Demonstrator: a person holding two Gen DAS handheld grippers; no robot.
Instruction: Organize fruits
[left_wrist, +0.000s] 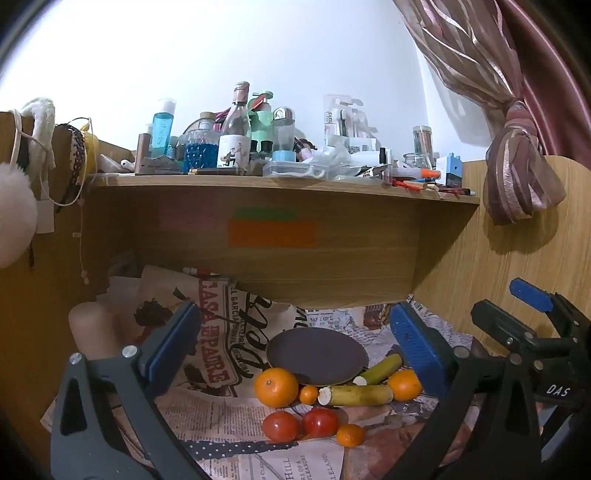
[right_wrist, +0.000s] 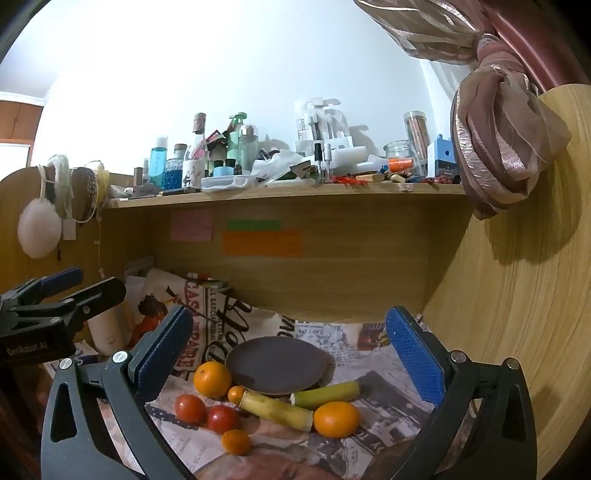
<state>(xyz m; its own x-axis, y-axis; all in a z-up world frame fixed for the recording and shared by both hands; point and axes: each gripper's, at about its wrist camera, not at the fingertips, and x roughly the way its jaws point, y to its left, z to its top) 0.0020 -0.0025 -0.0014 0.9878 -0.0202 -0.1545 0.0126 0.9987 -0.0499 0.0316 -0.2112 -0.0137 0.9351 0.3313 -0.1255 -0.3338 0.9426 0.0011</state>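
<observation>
I see both claws wide open, empty. Right gripper (right_wrist: 288, 354) nearer right orange (right_wrist: 336, 419); left gripper (left_wrist: 295, 343) nearer tomatoes (left_wrist: 281, 425).

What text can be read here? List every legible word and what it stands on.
"DAS": black body of the right gripper, left wrist view.
"GenRobot.AI", faint: black body of the left gripper, right wrist view.
"CASA REPAIRE": red banner on the newspaper-print table cover.
"HILL", "LELAND": the cover's near edge.
Large black script on the cover: partly hidden, unreadable.
Bottle labels, sticky notes: too blurred.
</observation>
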